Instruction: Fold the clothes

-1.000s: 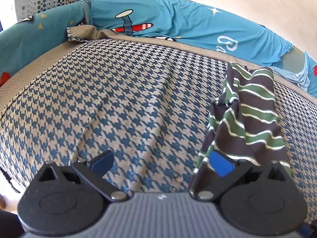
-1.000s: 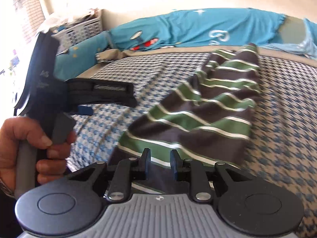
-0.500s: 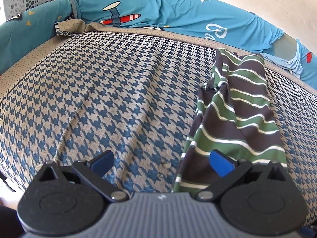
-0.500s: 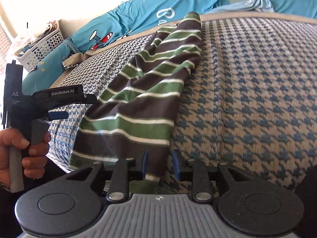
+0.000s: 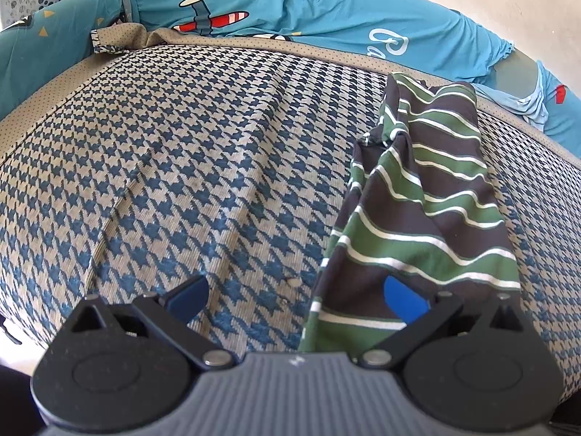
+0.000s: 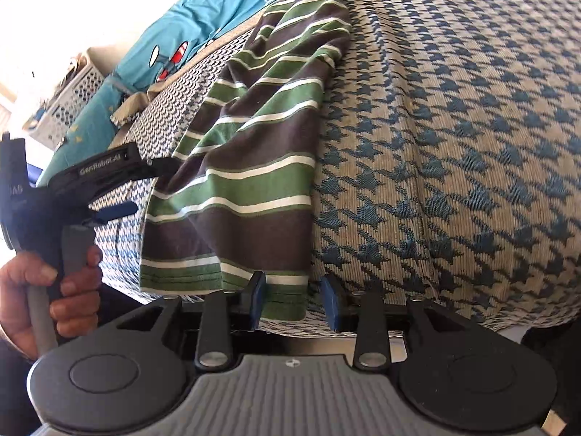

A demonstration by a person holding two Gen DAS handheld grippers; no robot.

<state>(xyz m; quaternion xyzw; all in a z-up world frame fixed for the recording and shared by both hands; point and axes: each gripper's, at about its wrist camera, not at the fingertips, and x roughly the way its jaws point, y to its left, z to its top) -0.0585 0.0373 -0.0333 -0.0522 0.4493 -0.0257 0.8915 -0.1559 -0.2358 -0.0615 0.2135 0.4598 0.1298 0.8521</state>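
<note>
A brown, green and white striped garment point(image 5: 417, 200) lies stretched lengthwise on the houndstooth bed cover point(image 5: 181, 145), with its hem at the near edge. My left gripper point(image 5: 296, 294) is open wide, and its right pad point(image 5: 403, 298) sits at the garment's lower left edge. In the right wrist view the garment point(image 6: 254, 152) runs away from me. Its hem corner lies between the parted fingers of my right gripper point(image 6: 294, 299), which is open. A hand holds the left gripper point(image 6: 152, 185) against the garment's left side.
Teal bedding with an aeroplane print point(image 5: 290, 11) is bunched along the far side of the bed. A white laundry basket point(image 6: 72, 98) stands beyond the far left corner. The cover's front edge drops off just under both grippers.
The right gripper has swung round to the garment's hem at the bed's front edge and its fingers have parted wider. The garment has settled flat. The left gripper has barely moved.
</note>
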